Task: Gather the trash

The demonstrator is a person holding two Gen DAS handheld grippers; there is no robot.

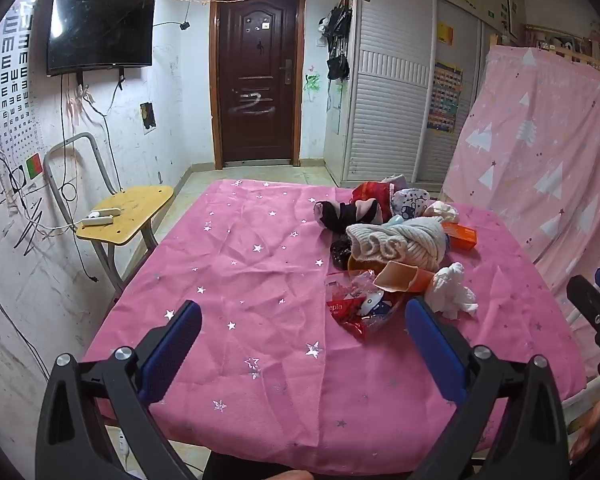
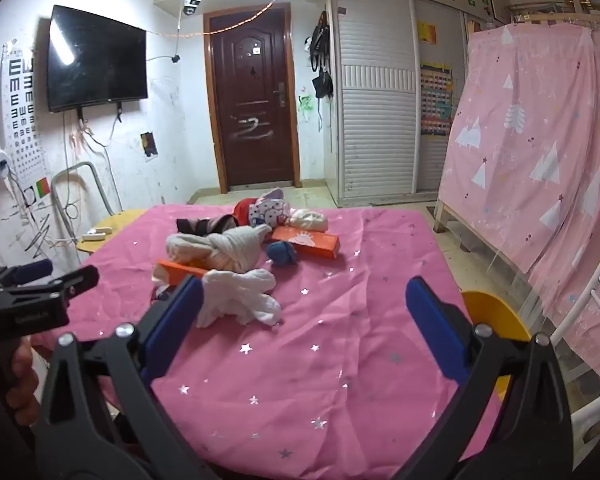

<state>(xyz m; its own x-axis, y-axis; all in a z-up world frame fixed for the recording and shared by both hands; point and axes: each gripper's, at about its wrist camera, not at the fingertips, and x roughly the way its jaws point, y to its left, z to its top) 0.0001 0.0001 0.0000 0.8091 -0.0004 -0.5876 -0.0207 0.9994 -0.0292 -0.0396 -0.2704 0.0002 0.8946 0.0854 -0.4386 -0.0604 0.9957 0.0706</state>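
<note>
Both my left tongs [image 1: 302, 332] and right tongs [image 2: 304, 312] stood wide apart and empty over the pink table [image 1: 260, 264]. The trash lay mixed with clothes: a crinkled red wrapper [image 1: 350, 308] at one o'clock of my left tongs. I judged a low approach best, pinching only the wrapper, clear of the white sock [image 1: 452, 290].

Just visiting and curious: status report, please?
Left gripper and right gripper open, empty. Red wrapper, crumpled tissue untouched on the pink tablecloth. Socks, knit hat mixed in.
</note>
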